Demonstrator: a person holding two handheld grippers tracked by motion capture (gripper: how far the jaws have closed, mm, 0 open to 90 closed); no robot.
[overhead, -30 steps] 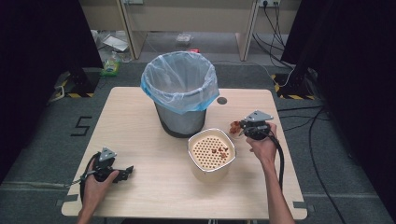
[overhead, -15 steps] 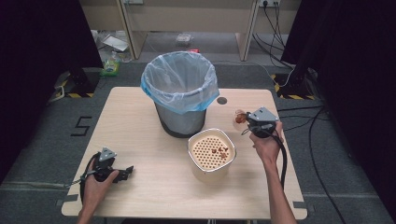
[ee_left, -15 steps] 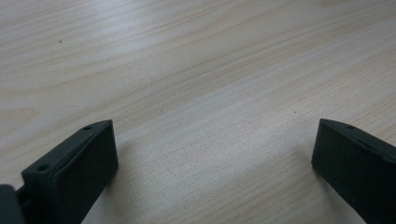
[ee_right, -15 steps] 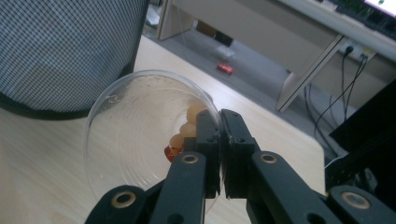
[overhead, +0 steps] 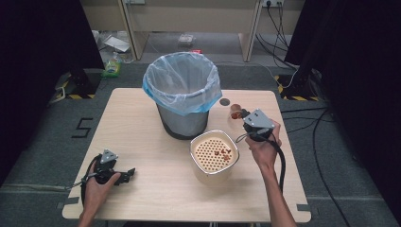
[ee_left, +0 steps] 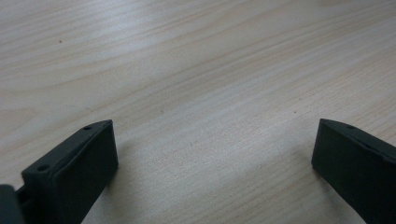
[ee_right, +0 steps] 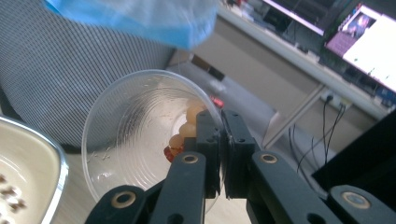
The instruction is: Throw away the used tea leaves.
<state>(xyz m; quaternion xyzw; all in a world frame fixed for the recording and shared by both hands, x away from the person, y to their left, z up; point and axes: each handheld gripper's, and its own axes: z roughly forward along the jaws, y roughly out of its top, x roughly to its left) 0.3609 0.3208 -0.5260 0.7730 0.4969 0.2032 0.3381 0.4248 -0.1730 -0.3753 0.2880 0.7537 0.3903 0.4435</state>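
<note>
Right gripper view shows the right gripper [ee_right: 219, 154] with its jaws pinched on the rim of a clear plastic cup [ee_right: 140, 135], tipped on its side with its mouth toward the camera, a few pale and reddish bits clinging inside. That tilt suggests pouring, probably toward the strainer bowl [overhead: 214, 153], which already holds similar scraps and sits just beside the cup. A lined bin [overhead: 182, 92] stands close behind on the desk [overhead: 142, 198], crowding any swing that way. Well apart, the left gripper [overhead: 124, 175] rests low over bare wood, jaws spread wide, holding nothing.
</note>
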